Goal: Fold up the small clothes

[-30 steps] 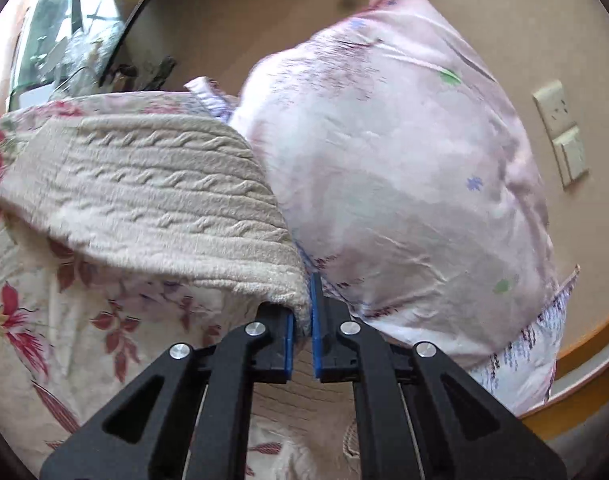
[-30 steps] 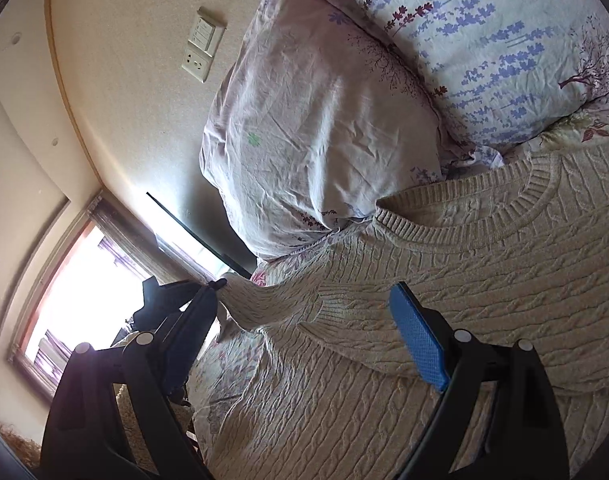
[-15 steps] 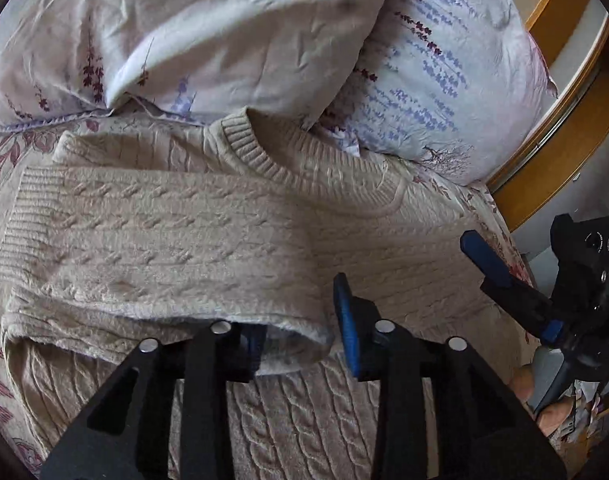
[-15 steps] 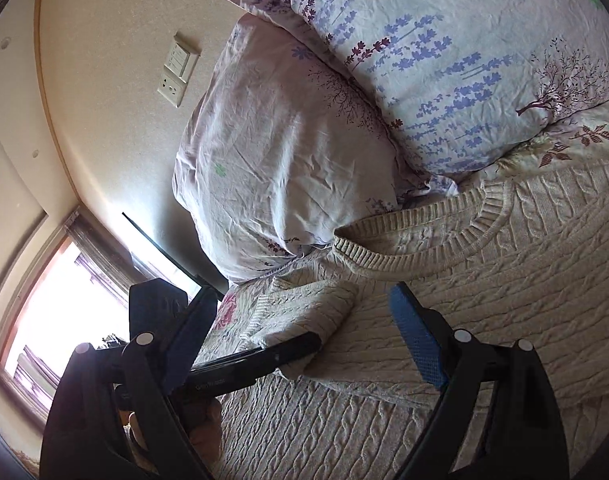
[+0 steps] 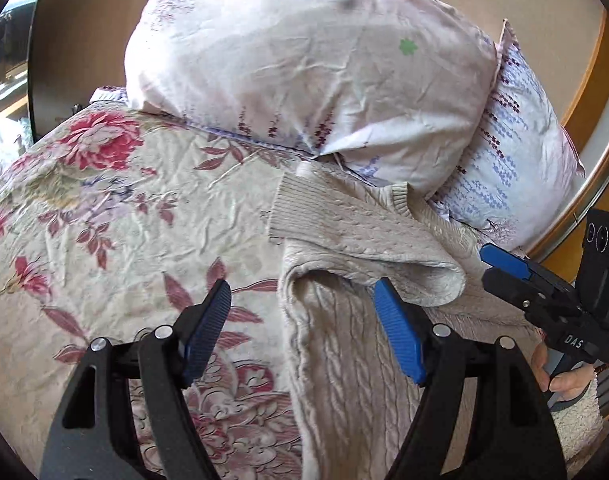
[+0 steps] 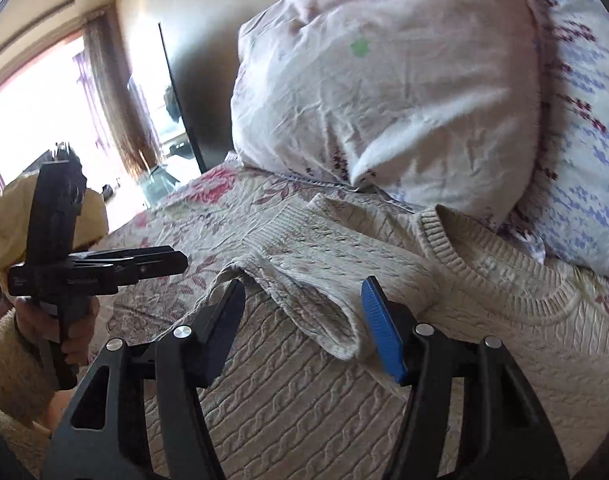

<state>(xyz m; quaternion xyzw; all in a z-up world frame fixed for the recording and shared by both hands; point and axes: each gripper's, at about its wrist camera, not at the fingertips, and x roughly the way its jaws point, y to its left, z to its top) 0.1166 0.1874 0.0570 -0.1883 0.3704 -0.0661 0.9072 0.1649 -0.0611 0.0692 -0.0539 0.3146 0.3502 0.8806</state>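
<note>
Released a moment ago, the sleeve (image 5: 368, 236) now lies folded across the chest of the sweater (image 5: 344, 368), where one second back the left gripper (image 5: 304, 332) had it pinched tight and carried it over. Half a second ago those jaws had only begun to part at the cuff; now they stand wide with nothing between them, drawn back toward the near edge, one blue pad over the floral bedspread (image 5: 116, 208) and the other over the knit. From the right wrist view the right gripper (image 6: 304, 320) is also wide and empty, hovering just above the folded cuff (image 6: 336, 320), much as it was before. The sweater lies flat on the bed, its ribbed collar (image 6: 484, 264) at the far end against the two pillows (image 6: 384, 92), its left edge straight where the sleeve was turned in. Judging from this, the first sleeve fold is done and lying reasonably neat, though the cuff end curls up slightly. The other sleeve, out of view on the right, probably comes next, then the body fold. Thick cable knit should hold its place, but a careless brush could drag the sleeve askew.
</note>
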